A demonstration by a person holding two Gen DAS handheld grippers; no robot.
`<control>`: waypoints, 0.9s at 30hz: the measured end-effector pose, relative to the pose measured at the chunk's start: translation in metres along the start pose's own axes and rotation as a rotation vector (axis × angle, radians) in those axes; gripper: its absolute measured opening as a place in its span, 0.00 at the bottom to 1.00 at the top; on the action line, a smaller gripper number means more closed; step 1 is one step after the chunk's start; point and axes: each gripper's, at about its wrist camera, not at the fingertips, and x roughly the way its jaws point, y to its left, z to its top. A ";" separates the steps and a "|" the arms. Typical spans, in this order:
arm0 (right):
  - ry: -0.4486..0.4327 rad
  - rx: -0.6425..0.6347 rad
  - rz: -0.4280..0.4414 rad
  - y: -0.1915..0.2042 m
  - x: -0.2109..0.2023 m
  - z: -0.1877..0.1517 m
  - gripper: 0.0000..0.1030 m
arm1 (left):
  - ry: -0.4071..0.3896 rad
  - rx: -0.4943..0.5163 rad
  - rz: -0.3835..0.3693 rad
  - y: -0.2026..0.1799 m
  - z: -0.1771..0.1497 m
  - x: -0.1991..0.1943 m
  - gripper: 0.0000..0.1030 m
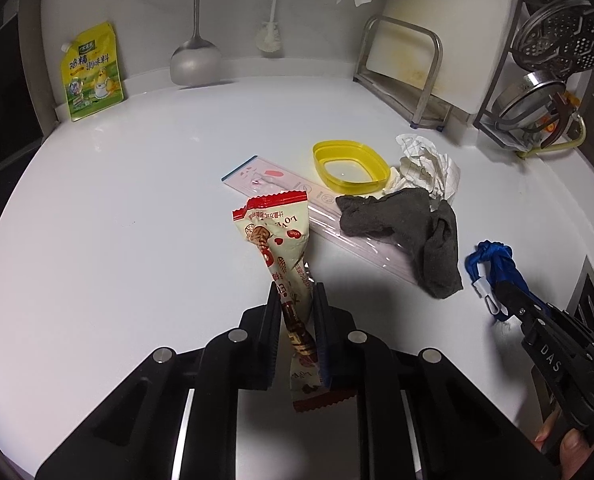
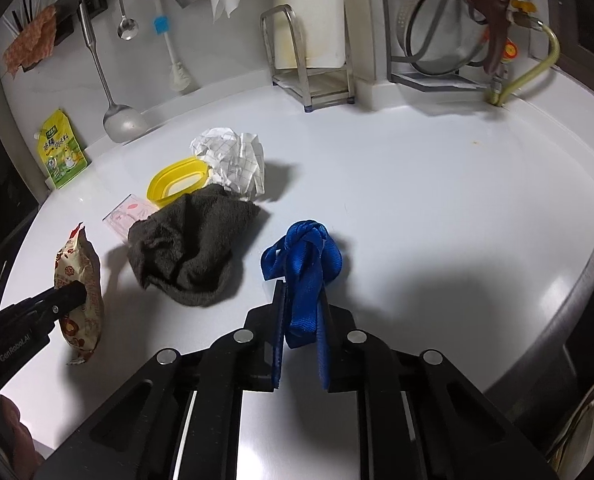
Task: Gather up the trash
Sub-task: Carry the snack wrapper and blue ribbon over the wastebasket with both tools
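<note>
My left gripper (image 1: 296, 294) is shut on a cream and red snack wrapper (image 1: 275, 232), which sticks out ahead of the jaws over the white counter (image 1: 137, 200). The same wrapper (image 2: 79, 280) and left gripper (image 2: 73, 294) show at the left of the right wrist view. My right gripper (image 2: 303, 300) is shut on a knotted blue strap (image 2: 303, 256). In the left wrist view the strap (image 1: 493, 260) and right gripper (image 1: 505, 292) sit at the right. A grey rag (image 2: 189, 248), crumpled checked paper (image 2: 233, 160), a yellow lid ring (image 2: 177, 180) and a clear flat packet (image 1: 265, 182) lie between them.
A yellow seasoning pouch (image 1: 91, 72) leans on the back wall at the left. A ladle (image 1: 195, 60) and brush (image 1: 271, 36) hang there. A metal rack with a cutting board (image 1: 409, 68) and a pot rack (image 1: 545, 80) stand at the back right. The counter edge (image 2: 577, 300) curves at the right.
</note>
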 end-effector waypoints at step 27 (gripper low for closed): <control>-0.032 -0.021 0.039 0.041 -0.118 -0.078 0.11 | -0.050 0.159 -0.029 0.005 -0.078 -0.108 0.15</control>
